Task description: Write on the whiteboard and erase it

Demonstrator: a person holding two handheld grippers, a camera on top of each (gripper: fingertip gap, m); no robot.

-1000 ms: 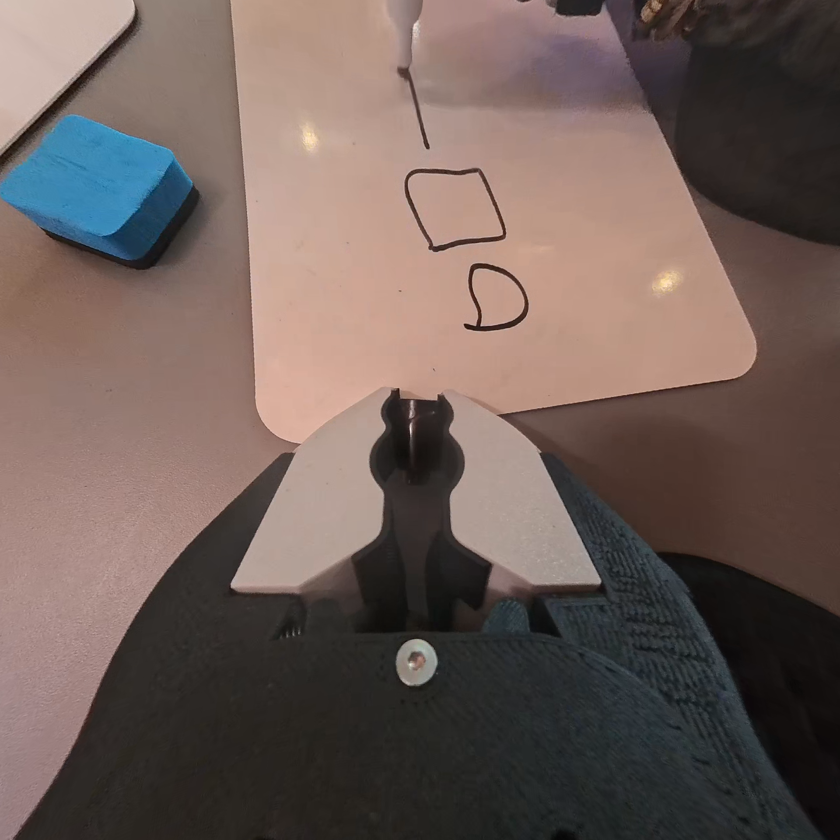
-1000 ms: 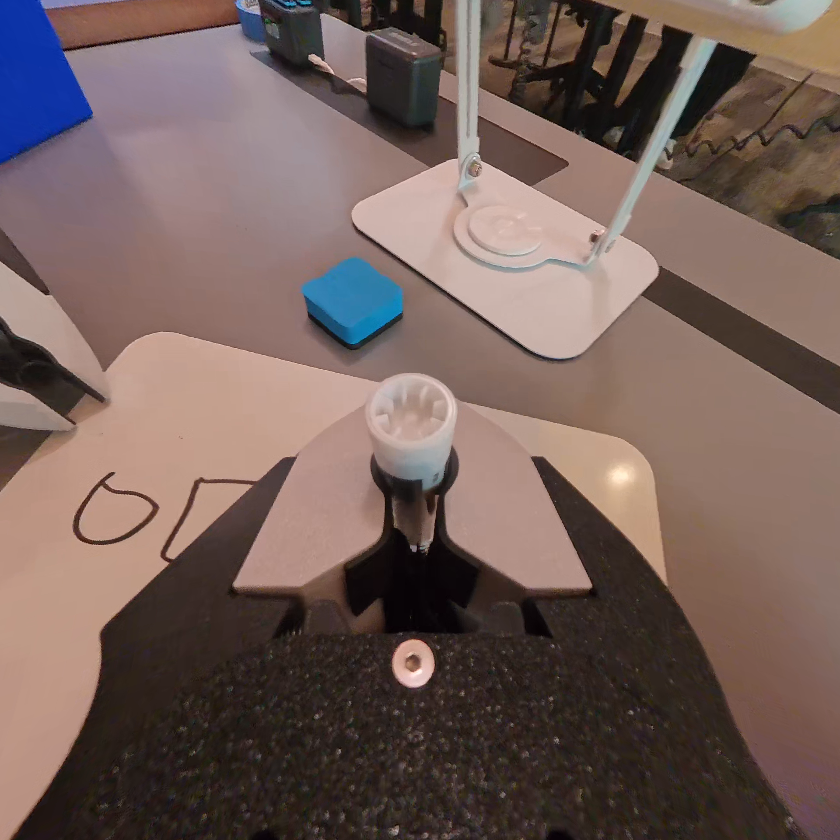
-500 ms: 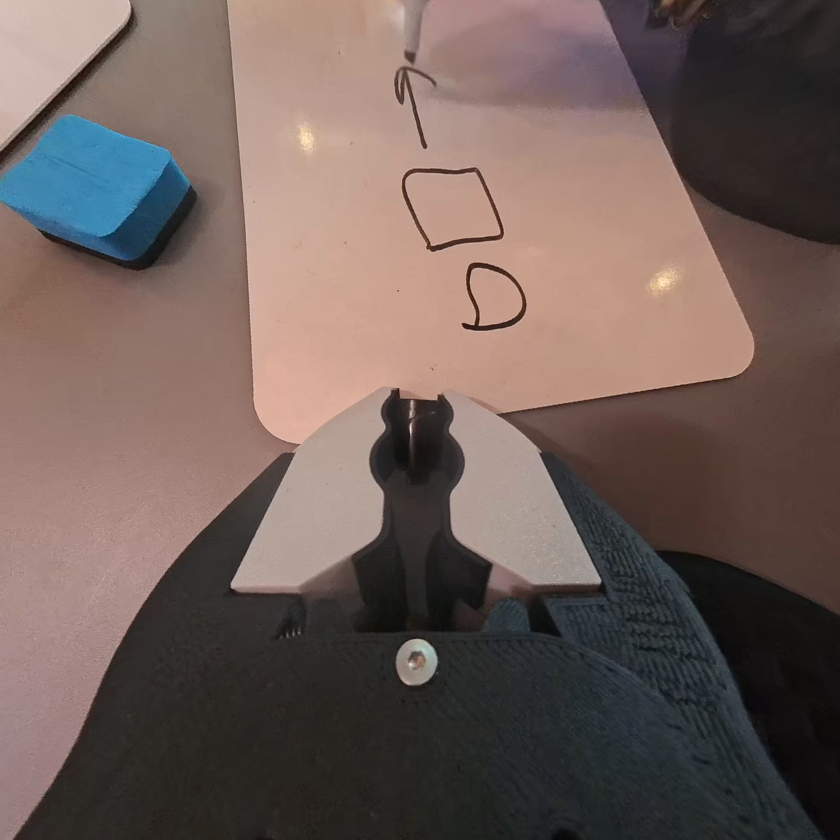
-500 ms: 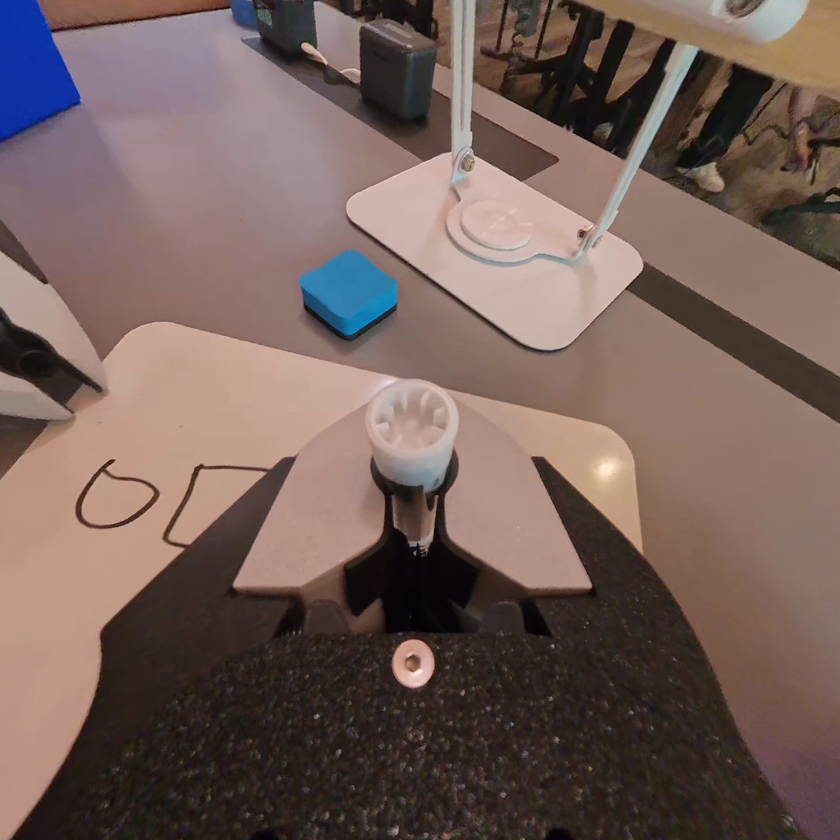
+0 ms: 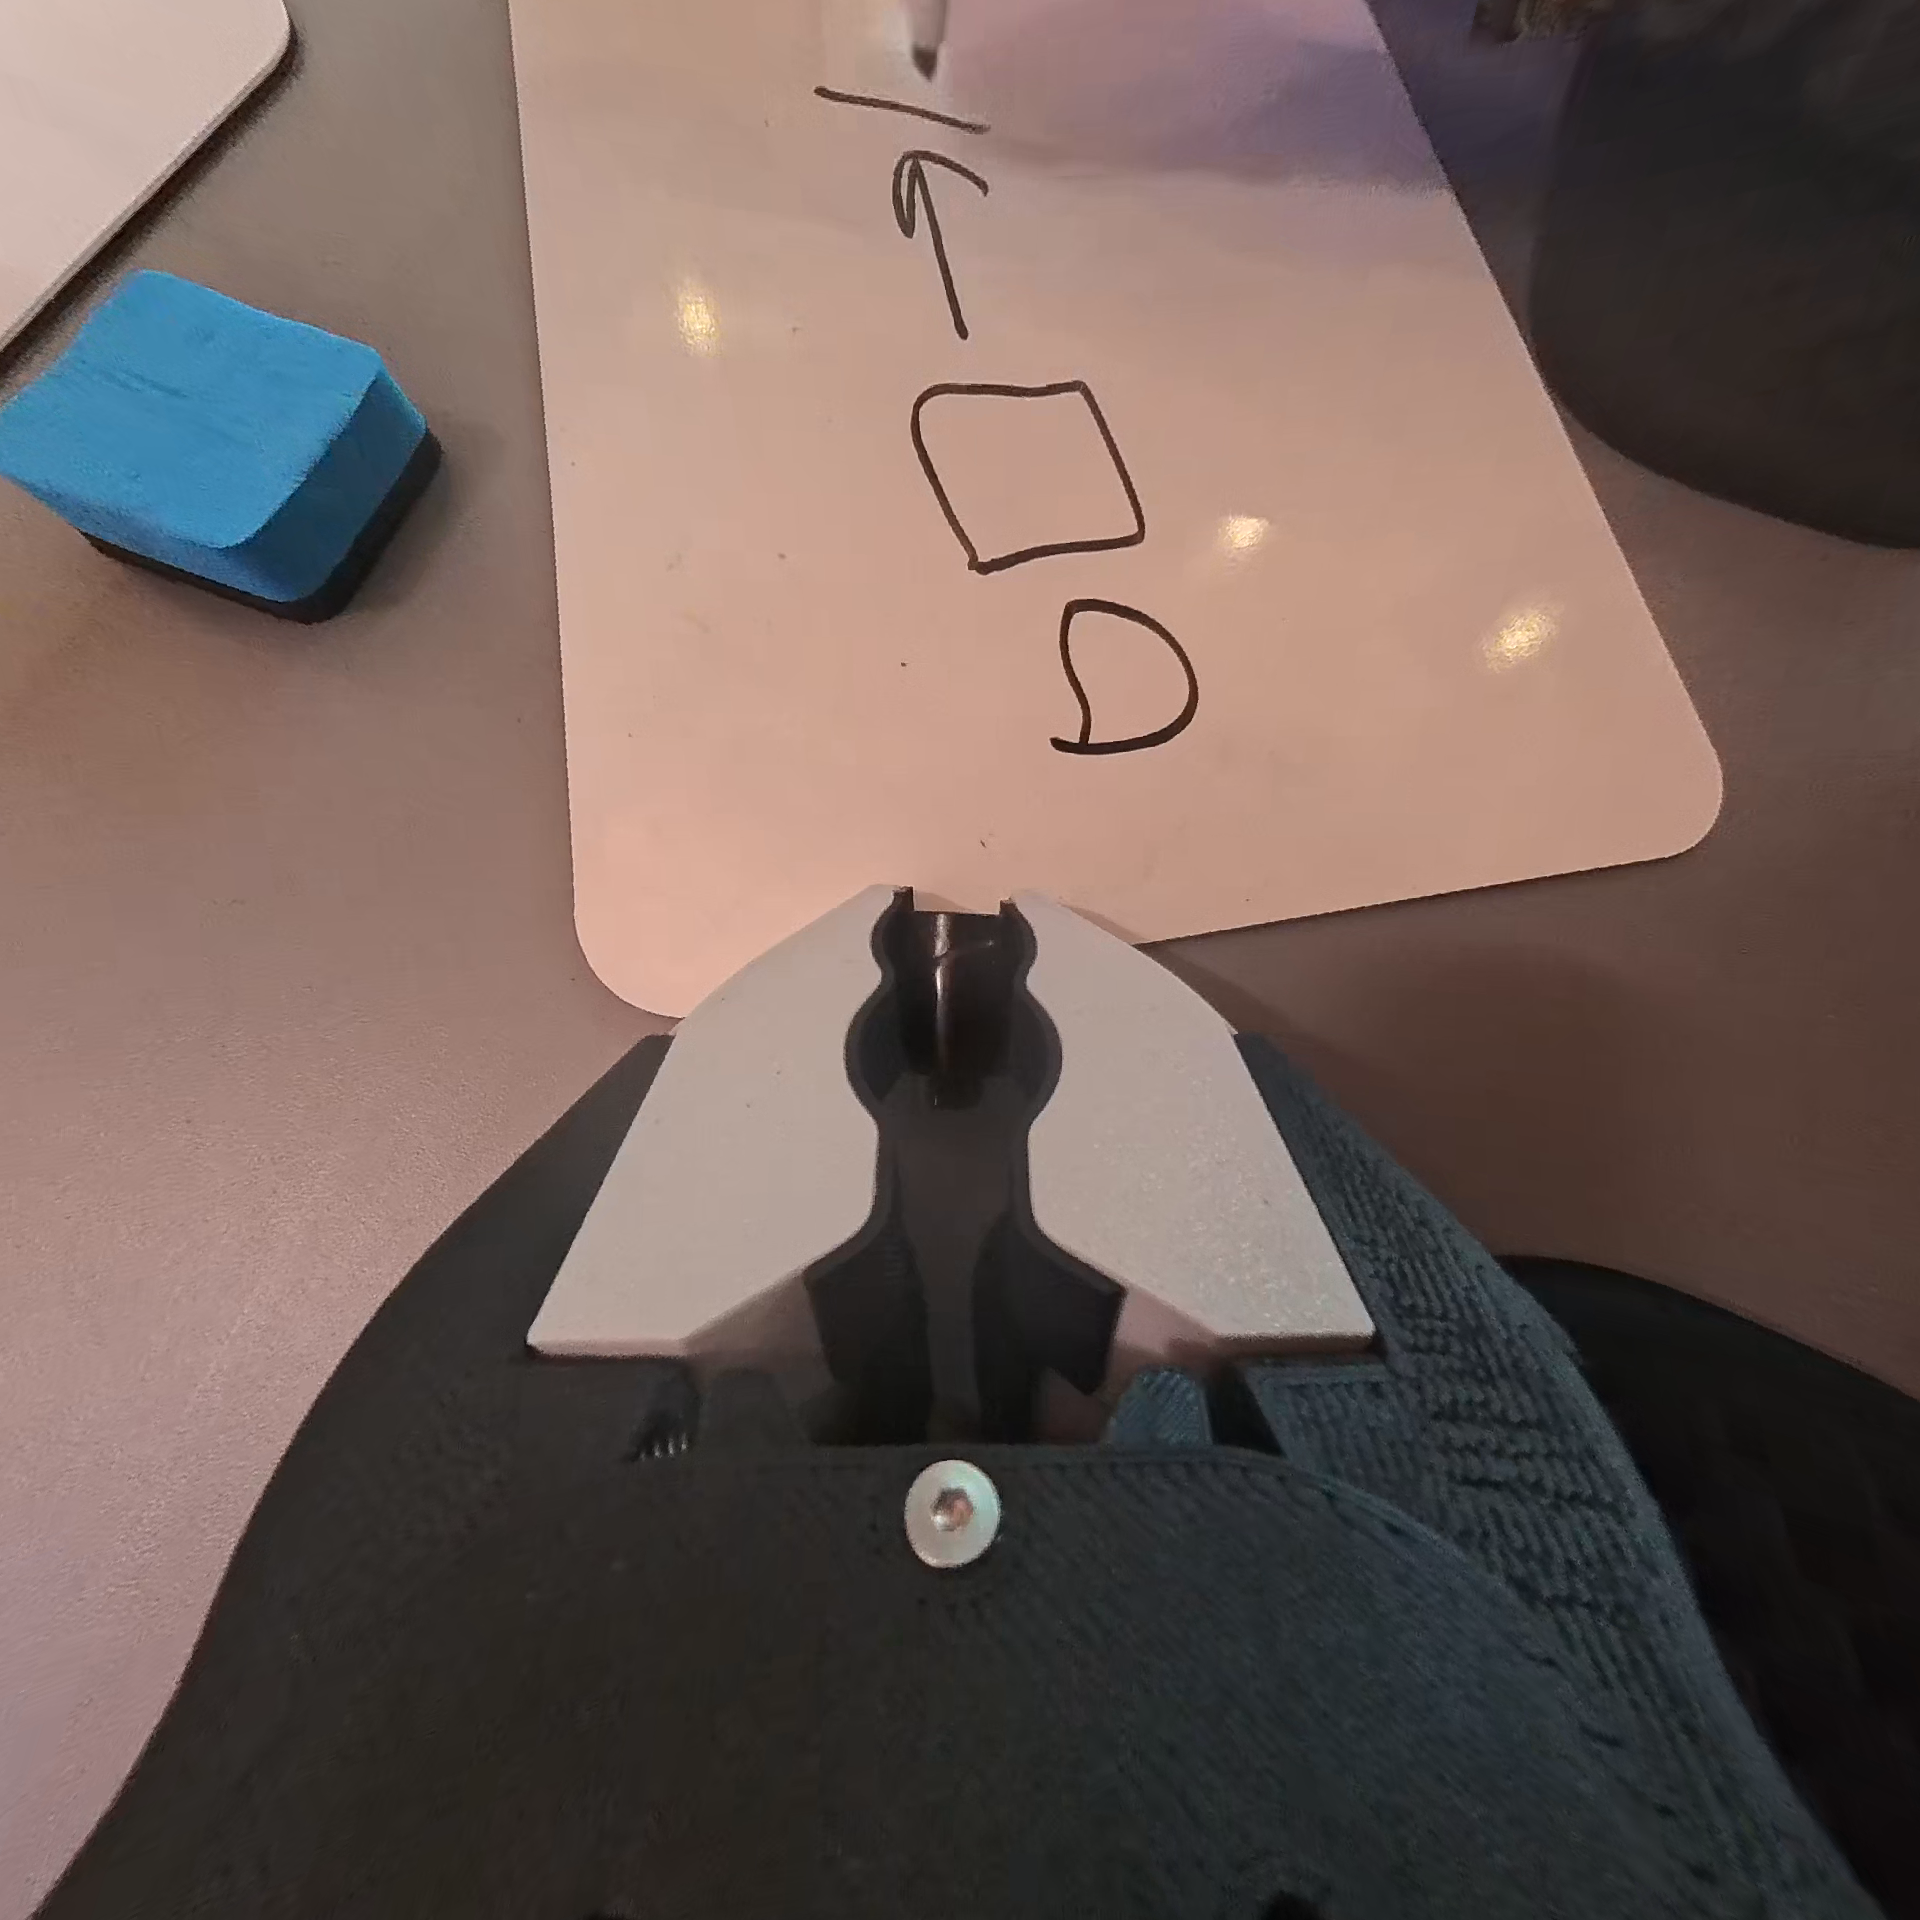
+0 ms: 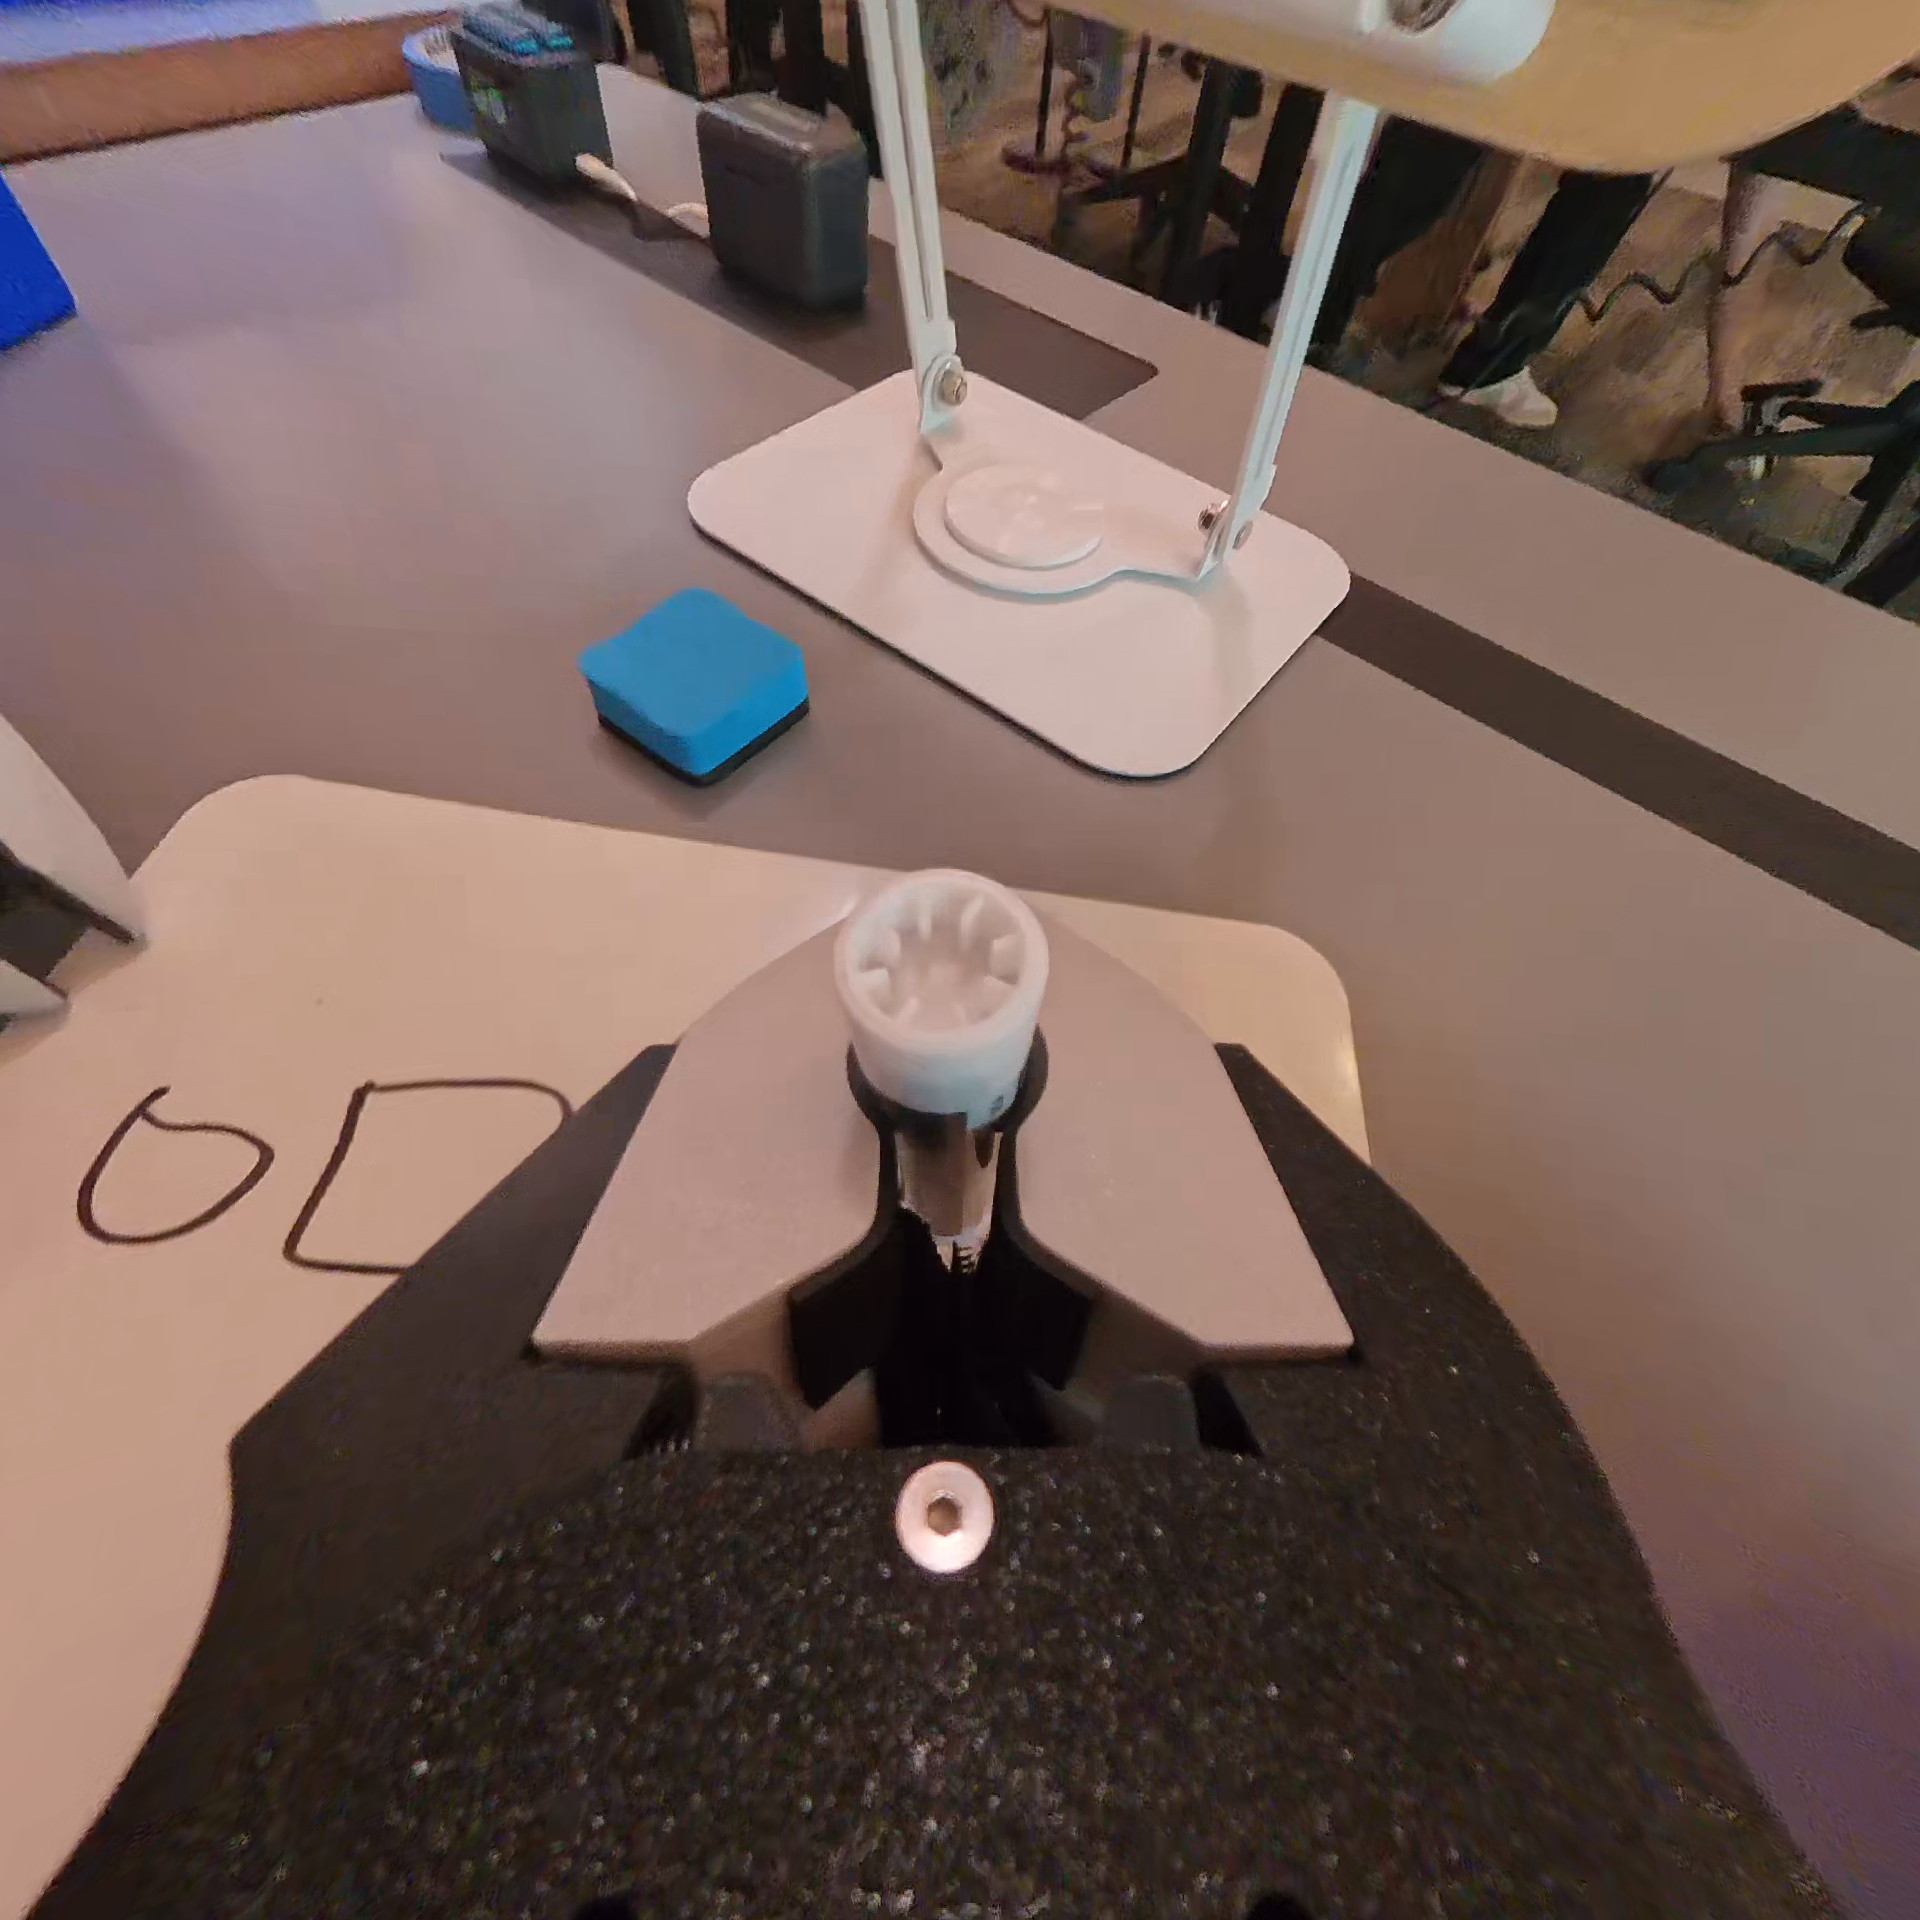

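On the grey table [image 6: 312,436] a white whiteboard [image 5: 748,582] lies flat, carrying black hand-drawn marks [image 5: 1023,473] I leave unread. The right gripper [image 6: 940,1023] is clamped on a white marker [image 6: 940,987], whose tip [image 5: 925,47] sits at the board's far end. The left gripper [image 5: 956,904] rests at the near edge, its fingers drawn together on nothing. A blue eraser [image 6: 694,681], unlabelled, sits between board and white lamp base [image 6: 1091,644].

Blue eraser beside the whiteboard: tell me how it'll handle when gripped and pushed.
The blue eraser looks like foam, so probably light and slightly squashy under the fingers. Its low, flat block shape should not roll or tip. The dark pad underneath may drag rather than slide on the table.
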